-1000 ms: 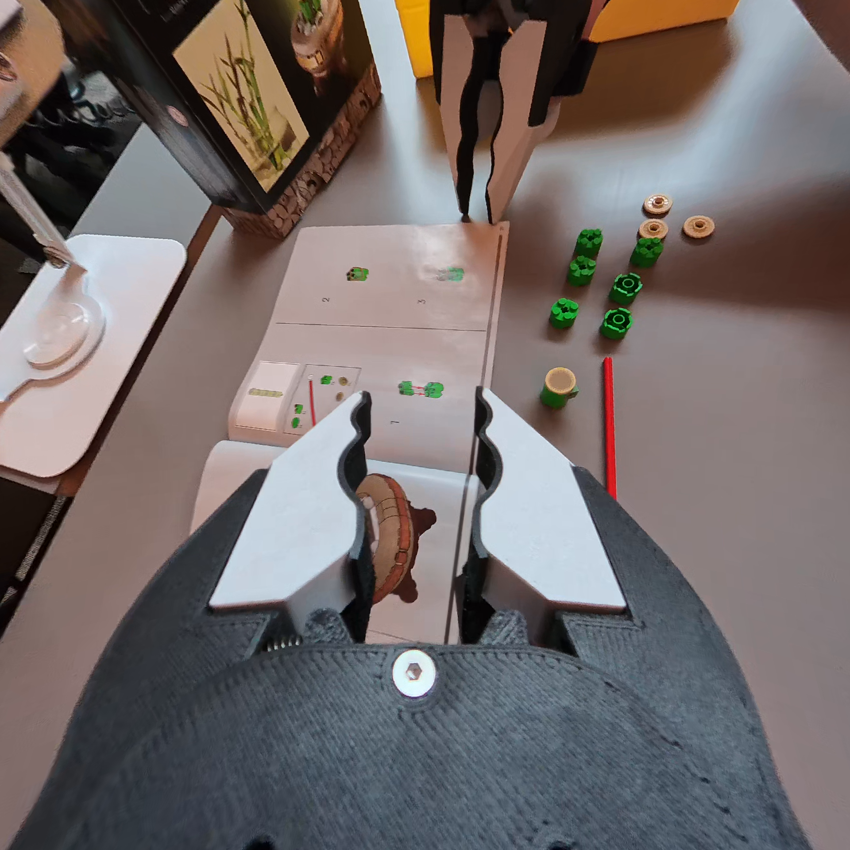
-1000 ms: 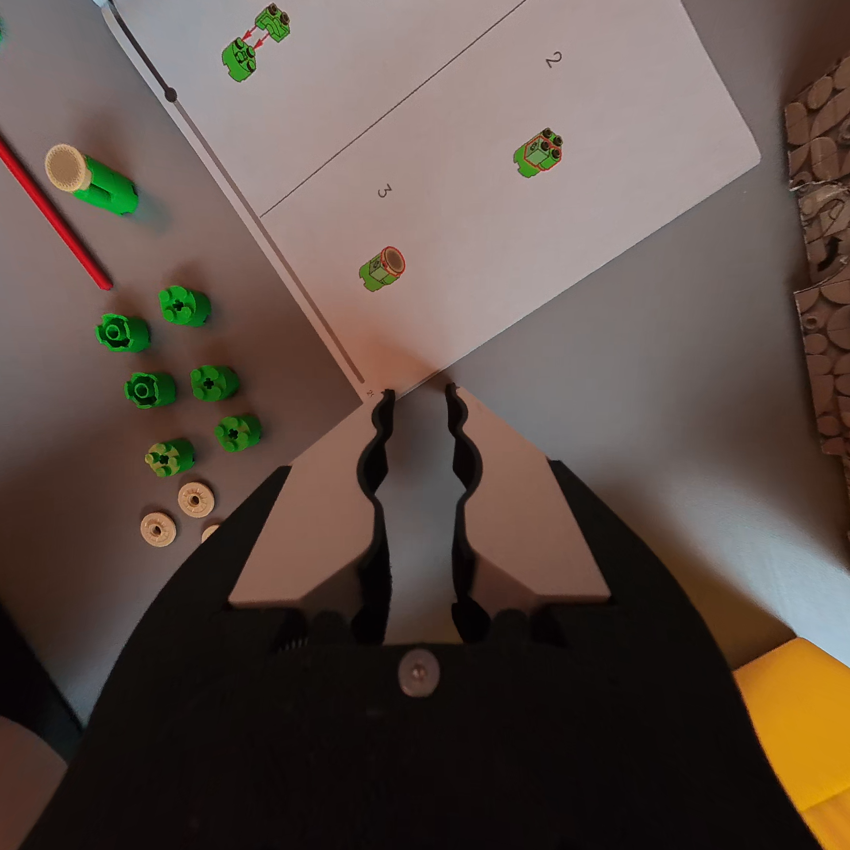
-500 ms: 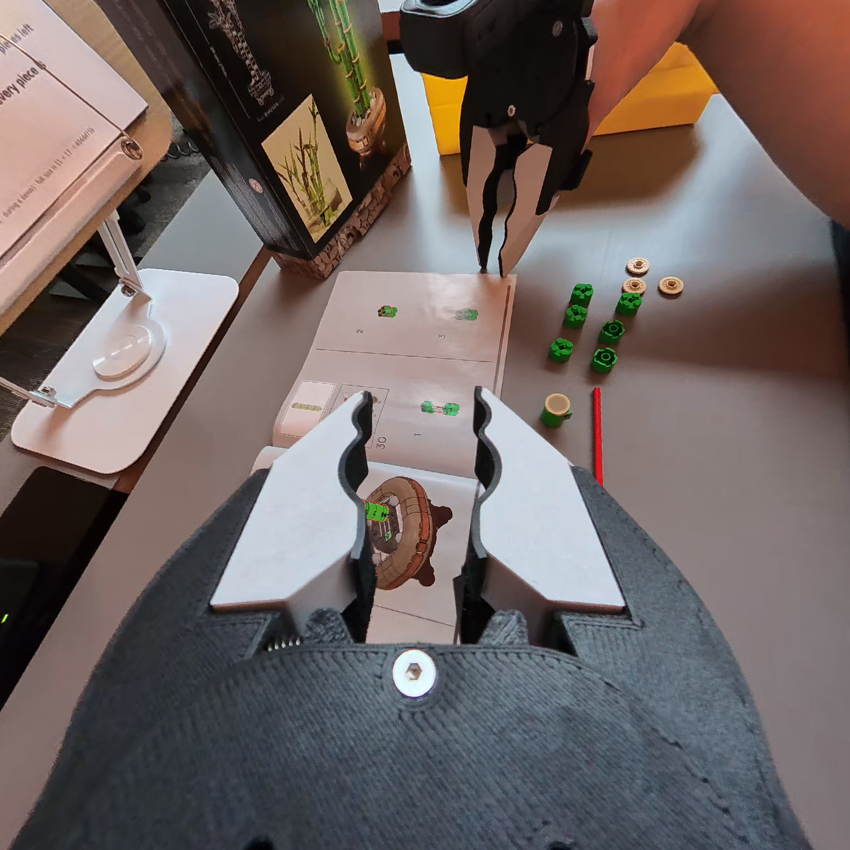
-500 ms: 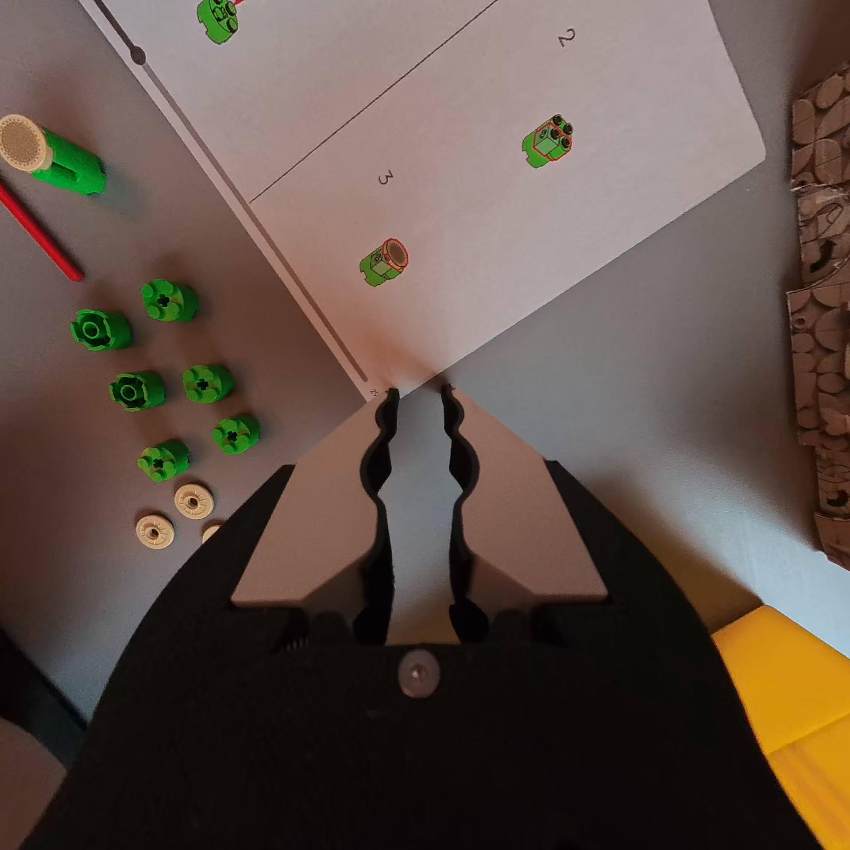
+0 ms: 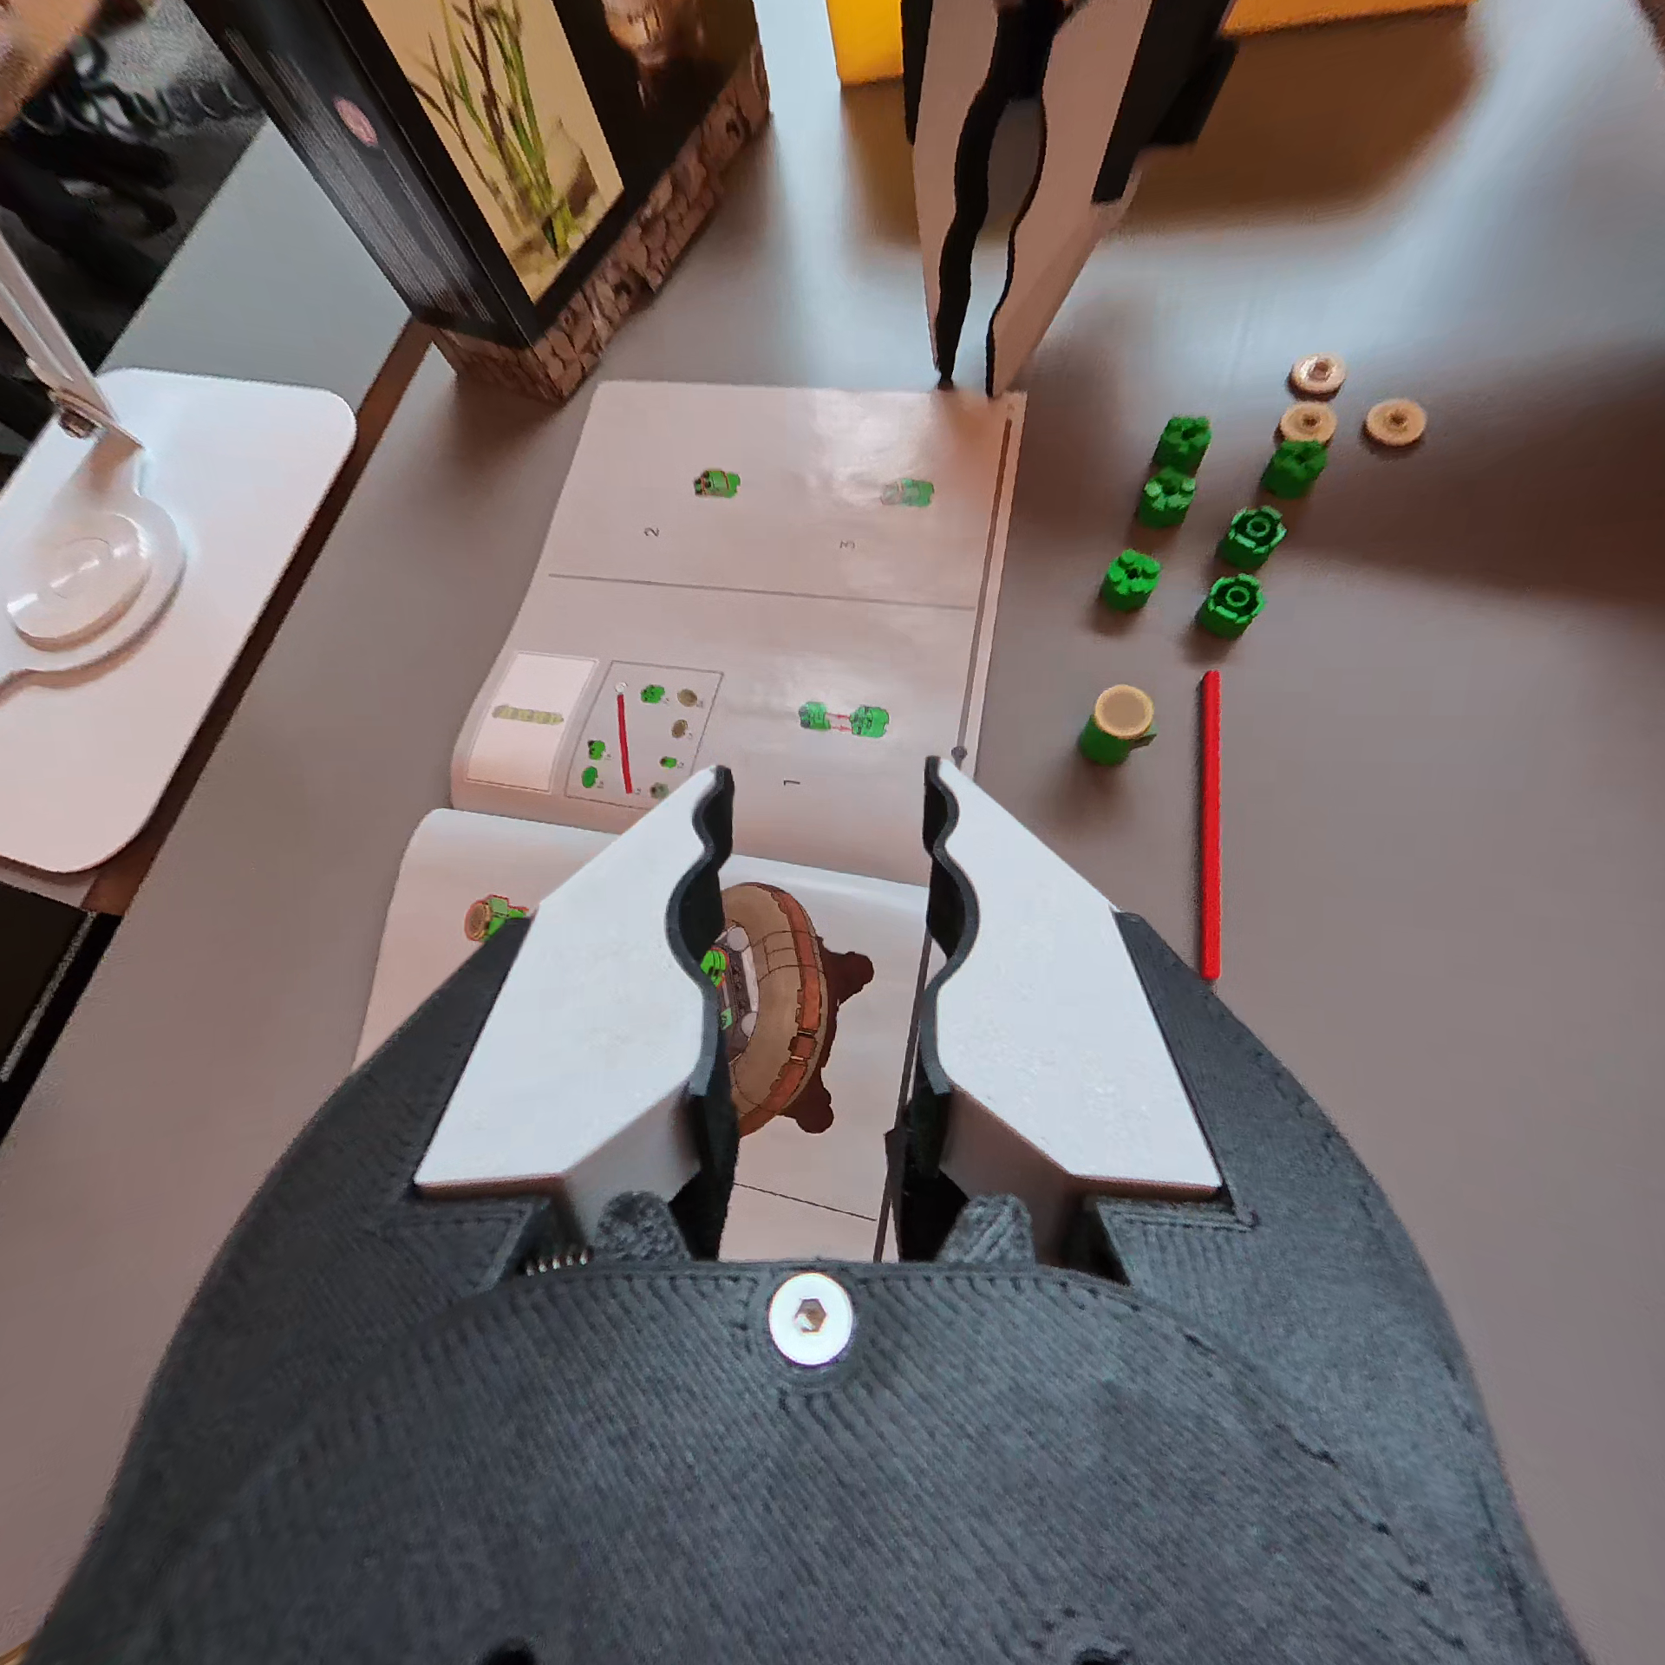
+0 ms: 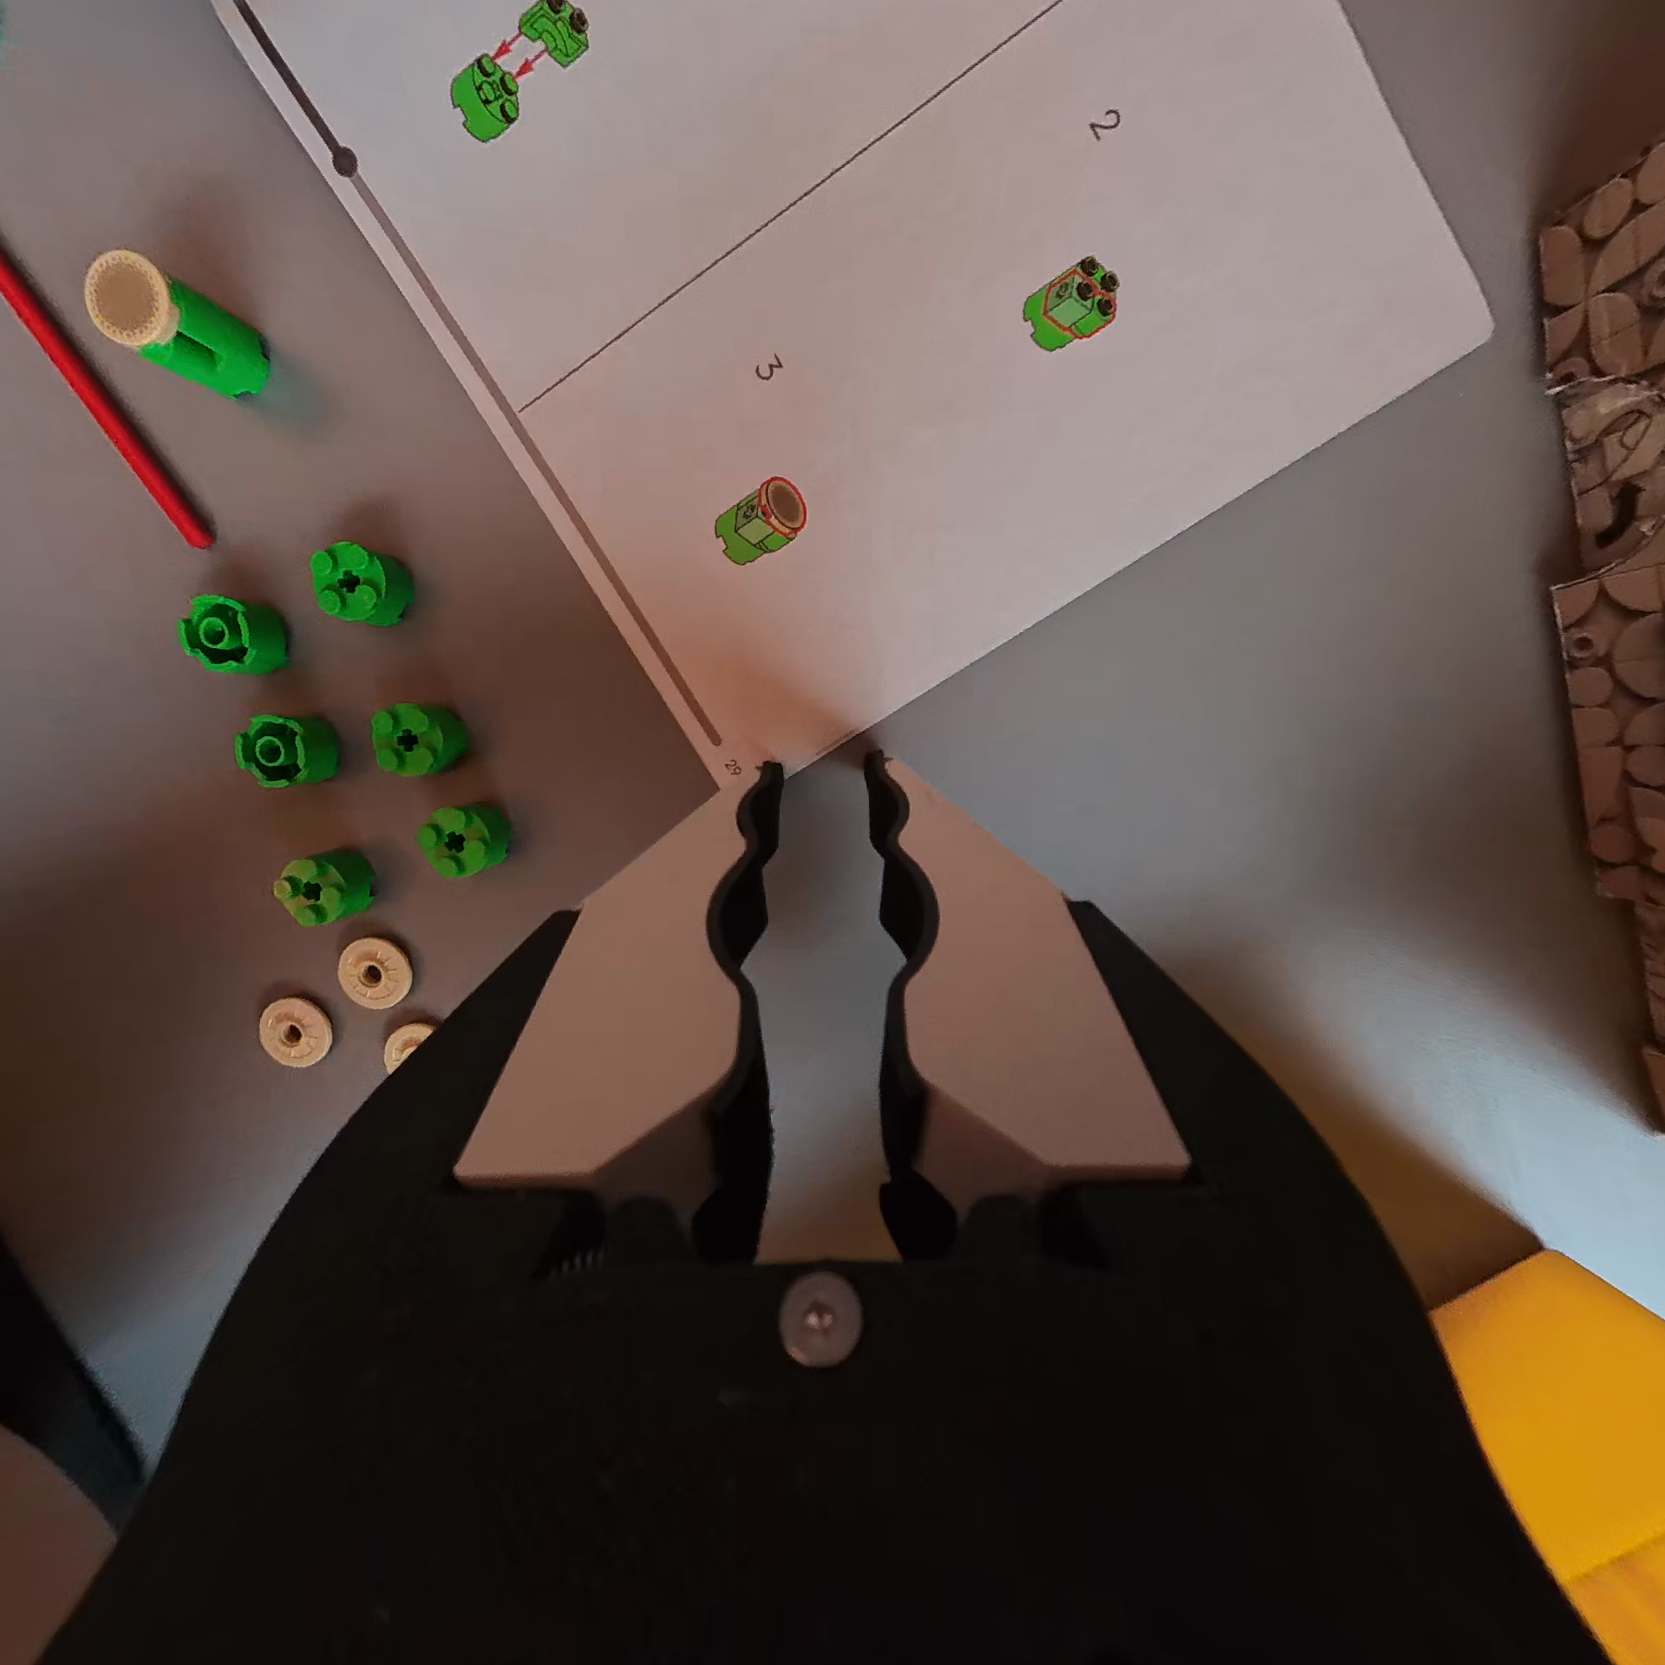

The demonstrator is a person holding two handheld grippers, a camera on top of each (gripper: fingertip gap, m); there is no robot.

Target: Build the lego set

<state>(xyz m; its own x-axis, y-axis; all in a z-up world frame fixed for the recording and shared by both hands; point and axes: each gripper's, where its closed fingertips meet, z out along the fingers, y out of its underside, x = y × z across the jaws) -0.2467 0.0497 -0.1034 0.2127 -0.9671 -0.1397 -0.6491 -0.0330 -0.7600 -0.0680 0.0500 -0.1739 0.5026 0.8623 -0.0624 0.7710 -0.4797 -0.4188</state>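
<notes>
The grey worktop point(image 5: 1442, 901) carries an open instruction booklet point(image 5: 775, 577) beneath the left fingers point(image 5: 622, 982); right of them lie green round bricks point(image 5: 1171, 504), tan discs point(image 5: 1392, 422), a red rod point(image 5: 1209, 824) and a tan-capped green cylinder point(image 5: 1117, 725).

My left gripper point(image 5: 822, 793) hangs open over the instruction booklet point(image 5: 775, 550), nothing between its fingers. Ahead, my right gripper point(image 5: 966, 383) stands at the booklet's far corner, blocking that way. The set's box point(image 5: 504, 171) walls the far left. To the right, green round bricks point(image 5: 1180, 532) lie scattered with narrow gaps; bare table point(image 5: 1460, 901) lies beyond the red rod point(image 5: 1210, 824).
</notes>
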